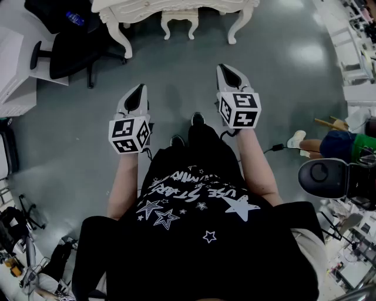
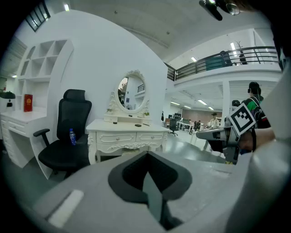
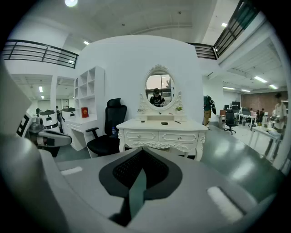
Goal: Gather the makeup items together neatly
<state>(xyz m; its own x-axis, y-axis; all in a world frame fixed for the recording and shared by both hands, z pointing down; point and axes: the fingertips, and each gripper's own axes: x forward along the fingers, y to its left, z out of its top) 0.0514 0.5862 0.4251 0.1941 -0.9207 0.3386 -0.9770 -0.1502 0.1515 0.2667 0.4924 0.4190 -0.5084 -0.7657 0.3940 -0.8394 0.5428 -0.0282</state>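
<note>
White vanity (image 3: 136,135), small dark makeup items (image 3: 164,123); left tool (image 1: 140,89), right tool (image 1: 227,68) closed, empty

**Black star shirt, pale grey tongs**

The person wears a black short-sleeved shirt (image 1: 194,200) printed with white stars and lettering, and black shoes (image 1: 197,119). The left tongs (image 1: 139,91) and right tongs (image 1: 229,72) are pale grey shells with black pads, each bearing a black-and-white marker cube (image 1: 129,134).

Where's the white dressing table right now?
The white dressing table stands dead ahead, at the top centre of the head view and mid-frame in the right gripper view, with the black office chair just to its left.
</note>
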